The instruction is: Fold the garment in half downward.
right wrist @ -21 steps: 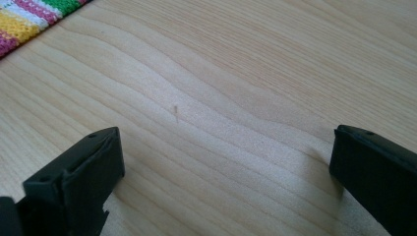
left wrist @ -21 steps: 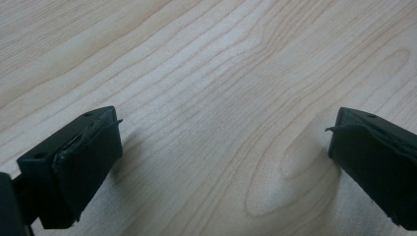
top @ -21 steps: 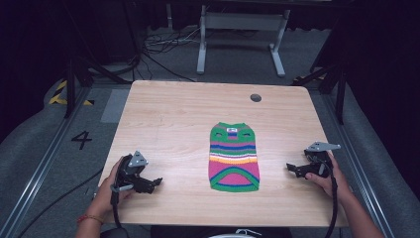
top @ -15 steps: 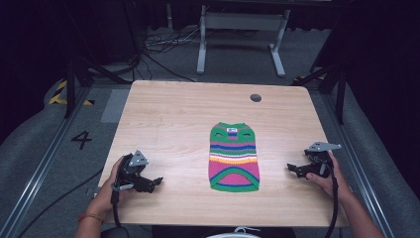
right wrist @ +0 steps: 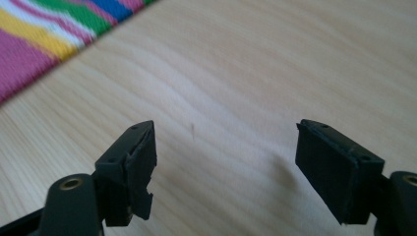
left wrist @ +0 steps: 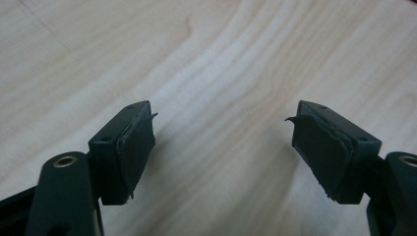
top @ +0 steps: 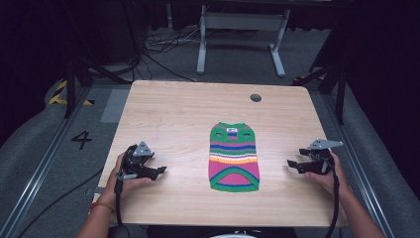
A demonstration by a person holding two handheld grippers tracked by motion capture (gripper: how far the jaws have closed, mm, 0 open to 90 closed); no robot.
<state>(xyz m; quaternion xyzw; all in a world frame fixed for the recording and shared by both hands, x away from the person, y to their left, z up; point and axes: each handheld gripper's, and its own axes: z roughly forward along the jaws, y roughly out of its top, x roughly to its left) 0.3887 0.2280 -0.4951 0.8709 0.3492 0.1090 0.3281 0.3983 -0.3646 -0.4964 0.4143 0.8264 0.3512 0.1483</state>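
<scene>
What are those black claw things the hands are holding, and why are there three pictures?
Those are hand-held grabbers, called grippers. A person holds one in each hand: the left gripper and the right gripper. Each has two black jaws that can pinch things.

The big picture comes from a camera up high, looking down at the wooden table. The other two come from little cameras riding on the grippers, so you look right along the jaws, like peeking over a crab's claws.

In the middle of the table lies a small striped sweater, flat, with green, pink, blue and yellow stripes. A corner of it shows in the right gripper's picture.

Right now nothing is held. Both pairs of jaws stand open over bare wood, one gripper on each side of the sweater.
</scene>
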